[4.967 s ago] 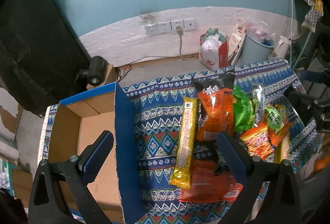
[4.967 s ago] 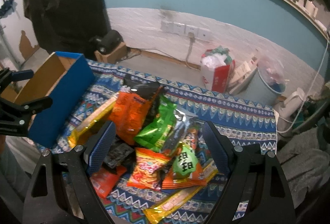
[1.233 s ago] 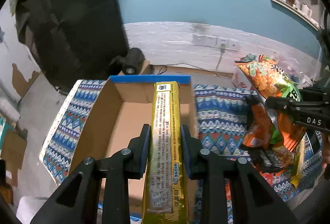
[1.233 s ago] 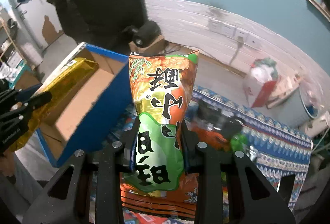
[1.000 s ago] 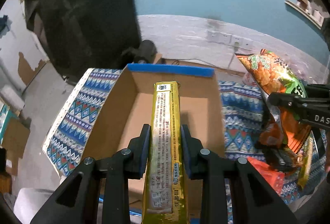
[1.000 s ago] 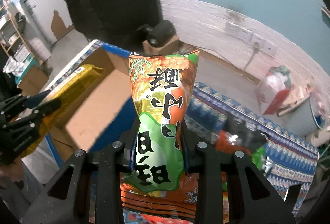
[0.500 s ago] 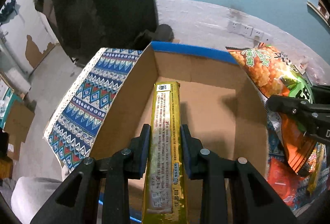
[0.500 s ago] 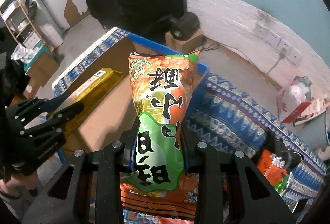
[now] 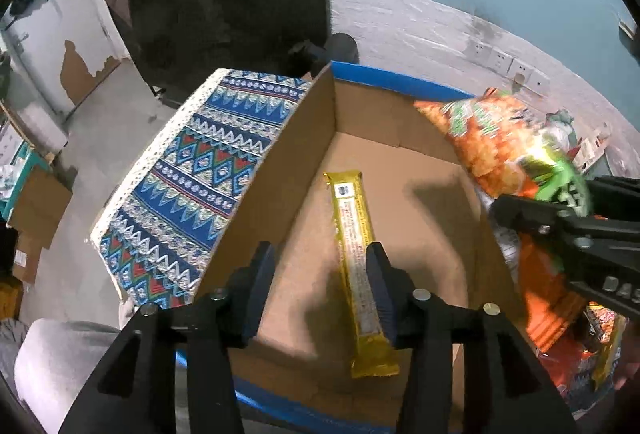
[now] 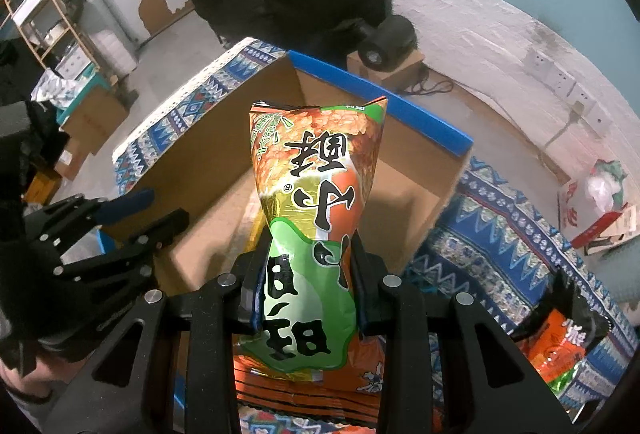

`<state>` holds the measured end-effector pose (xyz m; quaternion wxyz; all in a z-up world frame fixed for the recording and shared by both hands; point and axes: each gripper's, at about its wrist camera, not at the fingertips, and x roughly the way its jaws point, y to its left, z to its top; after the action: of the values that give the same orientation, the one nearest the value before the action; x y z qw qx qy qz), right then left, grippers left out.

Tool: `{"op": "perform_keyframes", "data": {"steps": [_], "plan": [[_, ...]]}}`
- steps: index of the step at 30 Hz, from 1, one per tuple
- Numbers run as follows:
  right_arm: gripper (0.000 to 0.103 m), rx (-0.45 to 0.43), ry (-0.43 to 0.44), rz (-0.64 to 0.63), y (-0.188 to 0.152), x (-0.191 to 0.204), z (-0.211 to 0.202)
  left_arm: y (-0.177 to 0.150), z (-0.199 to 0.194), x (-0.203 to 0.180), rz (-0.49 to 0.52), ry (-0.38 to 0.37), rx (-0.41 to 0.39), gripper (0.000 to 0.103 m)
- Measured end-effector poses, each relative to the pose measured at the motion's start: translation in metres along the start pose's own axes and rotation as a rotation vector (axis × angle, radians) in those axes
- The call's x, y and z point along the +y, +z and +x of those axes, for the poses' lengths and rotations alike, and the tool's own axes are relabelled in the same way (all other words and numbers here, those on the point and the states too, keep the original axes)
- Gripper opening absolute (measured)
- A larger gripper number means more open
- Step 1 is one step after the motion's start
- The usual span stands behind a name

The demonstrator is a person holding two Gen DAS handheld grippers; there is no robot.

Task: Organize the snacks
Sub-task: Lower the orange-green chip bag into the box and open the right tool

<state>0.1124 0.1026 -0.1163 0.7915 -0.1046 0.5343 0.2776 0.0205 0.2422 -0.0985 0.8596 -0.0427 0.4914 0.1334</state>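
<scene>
A long gold snack bar (image 9: 356, 254) lies flat on the floor of the open cardboard box (image 9: 420, 162) with blue outer walls. My left gripper (image 9: 322, 270) hovers over the box, its jaws open, and the bar lies loose just inside the right finger. My right gripper (image 10: 306, 274) is shut on an orange and green snack bag (image 10: 316, 218) and holds it upright over the box (image 10: 400, 194). That bag (image 9: 492, 142) shows in the left wrist view above the box's right wall. The left gripper (image 10: 132, 218) shows at the left of the right wrist view.
The box sits on a table with a blue patterned cloth (image 9: 192, 186). More snack packets (image 10: 560, 342) lie on the cloth to the right of the box. A black device on a small carton (image 10: 384, 46) stands on the floor behind the table.
My left gripper has opened and let go of the gold bar, which now lies on the box floor. My right gripper has carried the bag further over the box.
</scene>
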Motion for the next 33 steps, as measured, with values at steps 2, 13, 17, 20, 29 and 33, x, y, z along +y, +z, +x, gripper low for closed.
{"op": "perform_keyframes", "data": {"steps": [2,13,17,20,29,33], "plan": [[0.031,0.014,0.007,-0.008,0.001,0.005,0.007,-0.001,-0.004,0.004,-0.002,0.012,-0.007,0.057],[0.042,0.047,0.035,0.001,0.003,0.017,0.027,-0.004,-0.012,0.012,-0.002,0.04,-0.013,0.067],[0.06,0.027,0.014,0.01,0.0,0.014,0.019,-0.003,-0.014,0.007,0.022,0.038,-0.021,0.07],[0.062,0.018,0.007,0.025,-0.002,0.007,0.01,-0.003,-0.016,-0.001,0.041,0.031,-0.027,0.07],[0.071,-0.04,-0.057,0.084,-0.02,-0.028,-0.039,-0.001,-0.037,-0.03,0.1,-0.006,-0.065,0.078],[0.071,-0.051,-0.09,0.11,-0.034,-0.047,-0.06,-0.002,-0.046,-0.049,0.133,-0.037,-0.072,0.08]]}}
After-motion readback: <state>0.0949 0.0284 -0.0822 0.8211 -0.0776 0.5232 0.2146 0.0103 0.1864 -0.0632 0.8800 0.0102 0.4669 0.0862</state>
